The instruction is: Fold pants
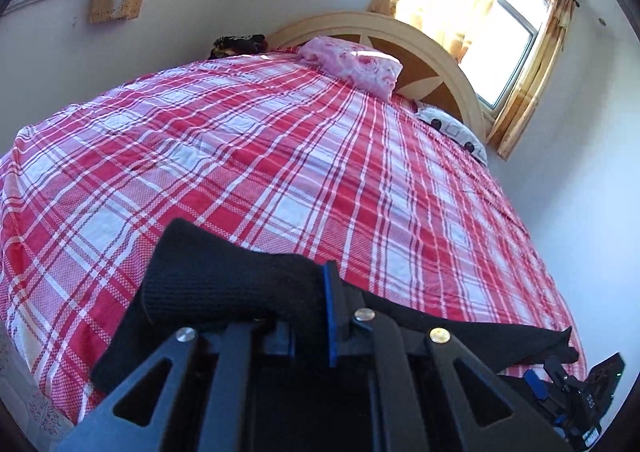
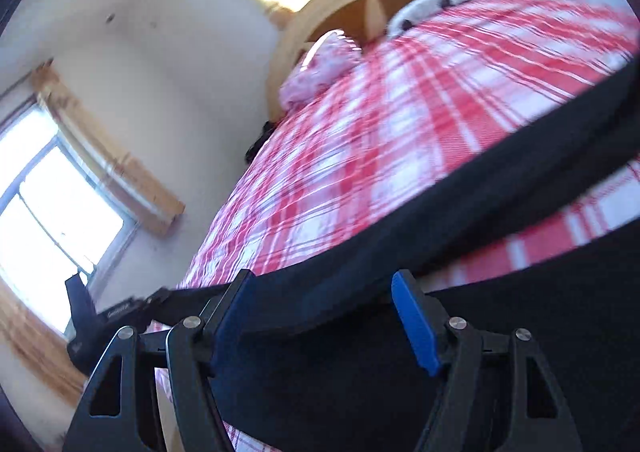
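Bed with red-and-white plaid sheet (image 1: 280, 156), pink pillow (image 1: 356, 66) near the headboard. Black pants (image 1: 224, 284) lie at the near edge; left gripper (image 1: 320, 312) clamps their ribbed cuff; right gripper (image 2: 320, 316) stands with jaws apart, above the fabric.
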